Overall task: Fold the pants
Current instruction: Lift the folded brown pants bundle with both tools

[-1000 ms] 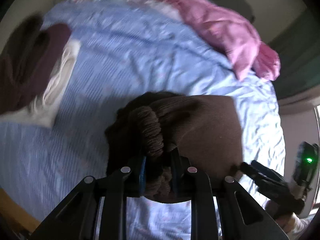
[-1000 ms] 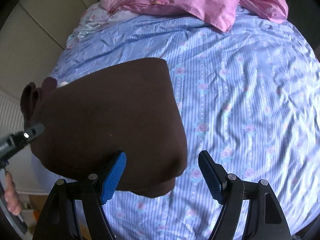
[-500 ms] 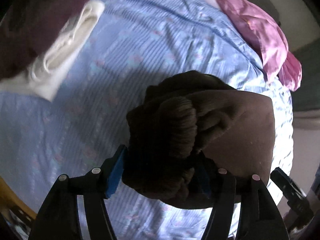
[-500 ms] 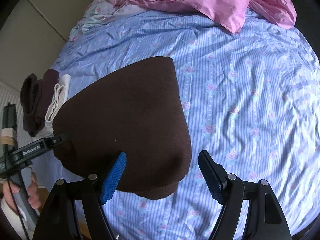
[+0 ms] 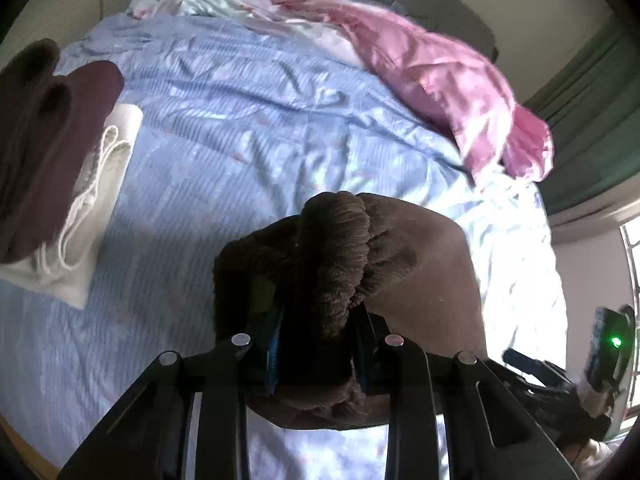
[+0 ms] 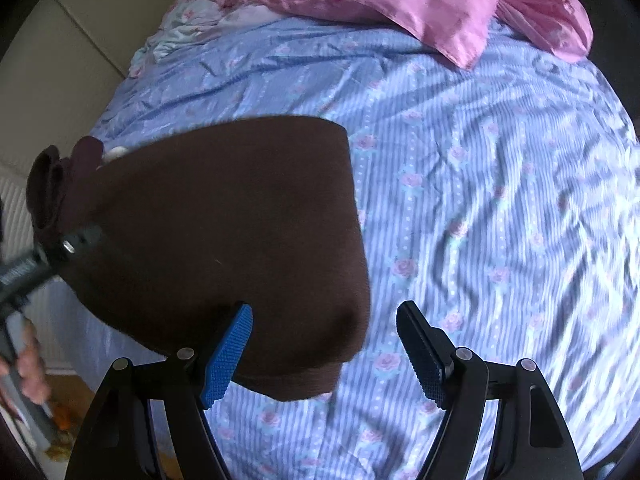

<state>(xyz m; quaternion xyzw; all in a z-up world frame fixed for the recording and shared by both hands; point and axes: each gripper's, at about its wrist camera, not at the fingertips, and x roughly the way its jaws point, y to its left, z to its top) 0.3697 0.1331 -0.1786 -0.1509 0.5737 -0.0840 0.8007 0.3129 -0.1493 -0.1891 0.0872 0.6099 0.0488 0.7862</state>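
left tool (image 5: 318,344) pinching brown pants (image 5: 404,264), closed again after loosening | right tool (image 6: 324,352) spread, empty | folded bundle likely heading beside stack (image 5: 60,168)

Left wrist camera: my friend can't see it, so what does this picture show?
The left gripper is shut on a bunched edge of brown pants, folded on a blue striped bedsheet. A stack of folded dark and white clothes lies at the left, a pink pillow at the far side.
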